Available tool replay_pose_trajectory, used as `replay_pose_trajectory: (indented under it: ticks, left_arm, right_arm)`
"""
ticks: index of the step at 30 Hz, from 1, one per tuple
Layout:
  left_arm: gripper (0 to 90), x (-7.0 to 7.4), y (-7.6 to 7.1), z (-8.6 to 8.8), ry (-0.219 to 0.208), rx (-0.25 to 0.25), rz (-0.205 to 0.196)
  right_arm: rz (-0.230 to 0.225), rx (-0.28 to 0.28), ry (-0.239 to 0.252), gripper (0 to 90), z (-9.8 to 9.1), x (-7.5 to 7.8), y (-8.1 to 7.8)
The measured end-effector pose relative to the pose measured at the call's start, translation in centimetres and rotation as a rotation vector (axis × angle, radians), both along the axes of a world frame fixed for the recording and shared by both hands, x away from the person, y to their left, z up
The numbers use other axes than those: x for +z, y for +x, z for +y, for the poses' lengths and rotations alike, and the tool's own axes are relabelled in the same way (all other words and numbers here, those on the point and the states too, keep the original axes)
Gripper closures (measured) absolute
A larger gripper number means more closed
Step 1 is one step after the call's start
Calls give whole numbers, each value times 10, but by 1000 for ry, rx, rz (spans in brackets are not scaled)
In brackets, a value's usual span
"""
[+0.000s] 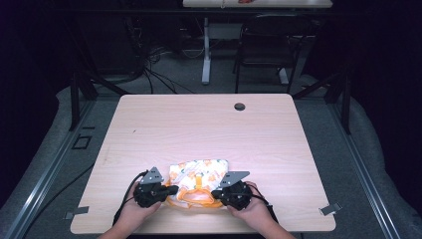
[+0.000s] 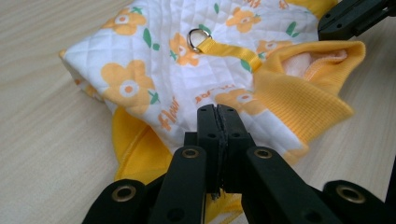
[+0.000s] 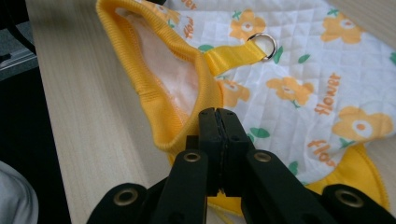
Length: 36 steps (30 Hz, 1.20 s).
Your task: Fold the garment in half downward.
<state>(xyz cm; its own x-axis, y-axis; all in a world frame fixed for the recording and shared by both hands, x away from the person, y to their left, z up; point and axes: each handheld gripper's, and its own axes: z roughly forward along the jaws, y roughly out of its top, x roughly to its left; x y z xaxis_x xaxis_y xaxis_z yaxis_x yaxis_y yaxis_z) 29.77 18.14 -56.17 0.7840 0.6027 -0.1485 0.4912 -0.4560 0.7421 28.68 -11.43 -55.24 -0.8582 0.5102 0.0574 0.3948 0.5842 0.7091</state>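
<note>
Both tongs pinch the near edge of a small quilted pet vest on the table.

The left tongs (image 2: 218, 116) have their jaws pressed together on the vest's (image 2: 187, 70) near edge, with cloth caught between them, and the right tongs (image 3: 218, 119) are clamped the same way just beside the yellow ribbed collar (image 3: 154, 88). From above, the left tongs (image 1: 171, 189) and right tongs (image 1: 215, 193) point toward each other from either side of the collar. Each is held in one of the person's hands. The vest (image 1: 199, 175) is white with orange flowers, green leaves and the word "flower". A yellow strap (image 2: 231, 50) on its back ends in a metal D-ring (image 2: 198, 37). It lies at the near middle of the pale wooden table (image 1: 199, 124), whose far edge has a round cable hole (image 1: 240, 106).
</note>
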Motion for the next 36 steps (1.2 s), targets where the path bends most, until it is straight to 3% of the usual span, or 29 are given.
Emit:
replay_pose_trajectory:
  ticks: [13, 15, 24, 36]
  left_arm:
    - [890, -13, -1, 3, -13, 6, 6]
    - [891, -13, -1, 4, -12, 5, 5]
    - [895, -15, -2, 3, -13, 9, -6]
    - [897, -13, 6, -1, 33, 25, -34]
  right_arm:
    - [31, -4, 3, 898, 1, -15, -3]
    - [29, 3, -17, 898, 1, -14, -3]
    - [41, -7, 11, 900, 0, -18, -3]
    - [38, -13, 4, 900, 0, -17, 2]
